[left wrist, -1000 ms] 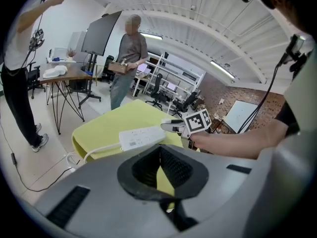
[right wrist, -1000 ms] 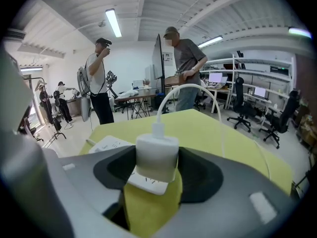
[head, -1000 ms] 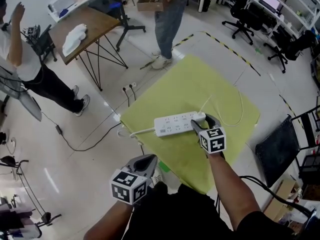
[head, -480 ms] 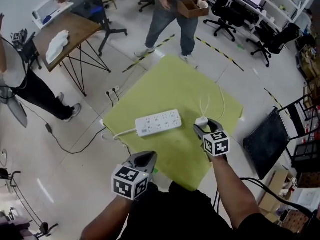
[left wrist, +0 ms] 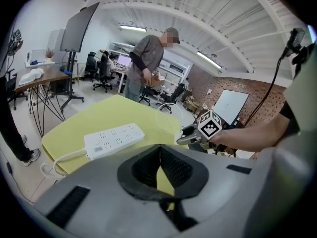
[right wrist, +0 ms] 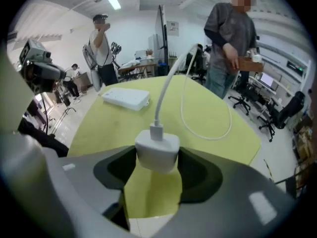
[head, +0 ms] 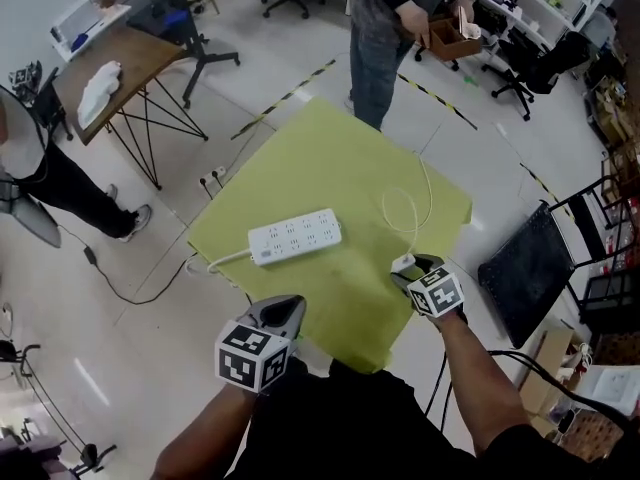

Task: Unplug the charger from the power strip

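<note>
A white power strip (head: 295, 236) lies on the yellow mat (head: 330, 168), its own cord running off the left edge. The white charger (head: 404, 263) is out of the strip and sits between the jaws of my right gripper (head: 414, 272), near the mat's near right edge. In the right gripper view the jaws press the charger (right wrist: 156, 150) from both sides, and its white cable (right wrist: 166, 90) loops away over the mat, with the power strip (right wrist: 126, 97) well beyond. My left gripper (head: 283, 311) hangs at the near edge, shut with nothing in it (left wrist: 159, 150).
A person carrying a cardboard box (head: 400, 18) stands at the mat's far side. Another person (head: 40, 168) is at the left, near a wooden table (head: 120, 58). A black panel (head: 535, 278) leans at the right, with office chairs behind.
My right gripper has carried the charger away from the strip's right end, toward the near right of the mat, the cable trailing. The person with the box walked right.
</note>
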### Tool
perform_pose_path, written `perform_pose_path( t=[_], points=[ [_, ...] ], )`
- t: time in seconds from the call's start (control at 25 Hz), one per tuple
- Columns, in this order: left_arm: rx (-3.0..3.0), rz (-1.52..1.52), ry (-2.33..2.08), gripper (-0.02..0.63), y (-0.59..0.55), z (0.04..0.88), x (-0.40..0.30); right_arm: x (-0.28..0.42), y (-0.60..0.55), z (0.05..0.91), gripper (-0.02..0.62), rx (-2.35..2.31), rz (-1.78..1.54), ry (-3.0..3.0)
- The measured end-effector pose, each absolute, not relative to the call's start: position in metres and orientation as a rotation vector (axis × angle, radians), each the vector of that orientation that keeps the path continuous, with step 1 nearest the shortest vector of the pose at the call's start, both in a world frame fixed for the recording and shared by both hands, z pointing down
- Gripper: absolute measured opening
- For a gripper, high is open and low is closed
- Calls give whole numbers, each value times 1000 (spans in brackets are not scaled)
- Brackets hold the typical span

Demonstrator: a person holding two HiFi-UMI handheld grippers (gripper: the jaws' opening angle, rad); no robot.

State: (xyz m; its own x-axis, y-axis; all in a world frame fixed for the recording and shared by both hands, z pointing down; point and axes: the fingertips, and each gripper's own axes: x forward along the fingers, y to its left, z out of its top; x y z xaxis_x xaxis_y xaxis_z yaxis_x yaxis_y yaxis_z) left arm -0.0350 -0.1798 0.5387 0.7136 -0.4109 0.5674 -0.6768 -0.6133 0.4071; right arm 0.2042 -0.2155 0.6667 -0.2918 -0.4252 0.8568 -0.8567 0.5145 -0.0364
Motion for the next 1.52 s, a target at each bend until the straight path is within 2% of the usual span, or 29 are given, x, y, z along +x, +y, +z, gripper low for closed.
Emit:
perform_pose_path(
  t=[0.2, 0.56, 0.76, 1.0, 1.12, 1.2, 1.28, 1.32, 1.36, 1.4, 1.52],
  points=[
    [2284, 578, -845, 8, -175, 542, -25, 205, -199, 687, 262, 853, 537, -1795],
    [2244, 563, -958, 8, -167, 533, -31, 193, -227, 698, 262, 892, 595, -1856],
    [2194, 553, -1042, 8, -156, 535, -33, 199, -228, 703, 290, 847, 570, -1872],
    [2148, 509, -1151, 8, -142, 530, -38, 208, -230, 686, 290, 891, 529, -1950],
    [2127, 483, -1200, 8, -131, 529, -44, 209, -237, 653, 290, 1002, 492, -2051],
    [2109, 477, -1206, 8, -121, 530, -51, 200, -234, 627, 289, 1089, 581, -2183],
    [2089, 456, -1188, 8, -110, 529, -54, 182, -222, 596, 223, 1147, 864, -2398],
    [2083, 440, -1179, 8, -107, 526, -53, 170, -213, 578, 150, 1143, 1054, -2523],
    [2082, 428, -1173, 8, -105, 522, -52, 159, -204, 559, 47, 1113, 1235, -2641],
    [2088, 420, -1174, 8, -104, 518, -52, 149, -194, 542, 2, 1068, 1382, -2743],
    [2134, 394, -1194, 8, -97, 500, -52, 126, -164, 500, 2, 926, 1651, -2957]
  ],
)
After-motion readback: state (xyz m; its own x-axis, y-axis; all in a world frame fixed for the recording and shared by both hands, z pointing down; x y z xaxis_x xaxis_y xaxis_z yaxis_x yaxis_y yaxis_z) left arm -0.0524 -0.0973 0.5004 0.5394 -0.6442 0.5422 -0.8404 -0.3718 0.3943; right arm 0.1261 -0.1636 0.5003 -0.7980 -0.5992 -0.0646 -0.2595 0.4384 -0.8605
